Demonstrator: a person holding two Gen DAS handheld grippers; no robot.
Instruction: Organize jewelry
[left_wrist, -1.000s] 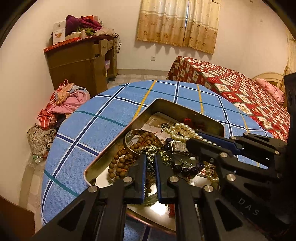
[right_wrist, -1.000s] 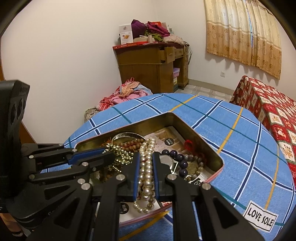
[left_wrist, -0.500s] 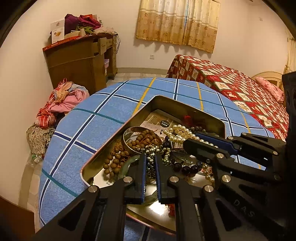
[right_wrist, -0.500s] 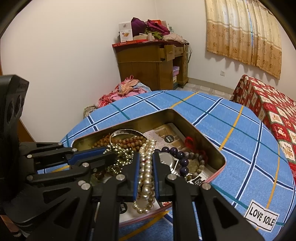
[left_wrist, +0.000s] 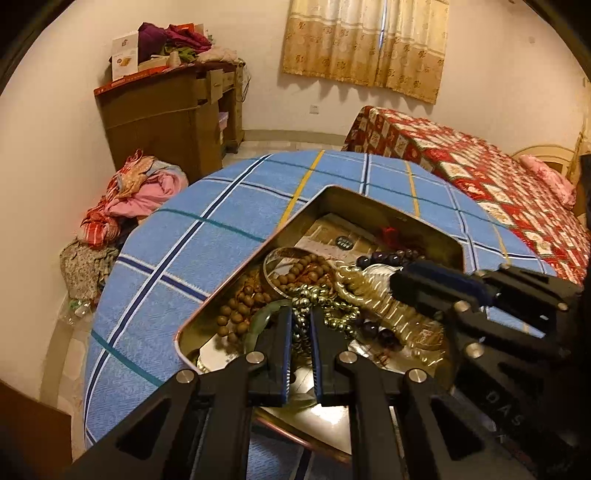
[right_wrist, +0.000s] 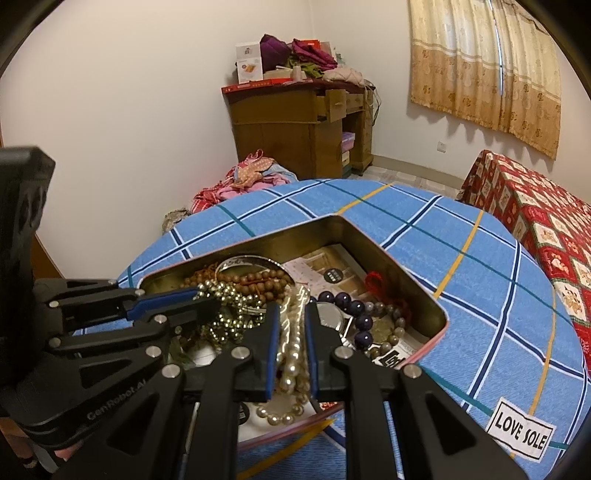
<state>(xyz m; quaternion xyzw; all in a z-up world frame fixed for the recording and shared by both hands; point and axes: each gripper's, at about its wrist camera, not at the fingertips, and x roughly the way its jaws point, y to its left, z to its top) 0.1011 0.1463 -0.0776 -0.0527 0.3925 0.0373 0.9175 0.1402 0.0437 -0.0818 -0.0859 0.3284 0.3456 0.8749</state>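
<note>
A gold metal tin (left_wrist: 369, 202) (right_wrist: 303, 232) full of tangled jewelry sits on the blue plaid table. My left gripper (left_wrist: 300, 325) is shut on a silver-gold bead chain (left_wrist: 317, 299) (right_wrist: 221, 314). My right gripper (right_wrist: 291, 325) is shut on a pearl necklace (right_wrist: 291, 369), which hangs below its fingers; it looks blurred in the left wrist view (left_wrist: 373, 291). A brown wooden bead string (left_wrist: 240, 314) (right_wrist: 258, 277), a silver bangle (right_wrist: 251, 261), a dark purple bead bracelet (right_wrist: 354, 314) and a red cord (right_wrist: 376, 280) lie in the tin.
The round table (left_wrist: 177, 258) is covered with a blue plaid cloth bearing a "LOVE SOLE" label (right_wrist: 521, 432). A wooden desk (right_wrist: 295, 122), a clothes pile (left_wrist: 125, 199) on the floor and a bed with a red quilt (left_wrist: 480, 177) stand behind.
Both grippers have risen slightly over the tin, drawing the pearl necklace and the bead chain up and apart. The pearls look blurred from moving.
</note>
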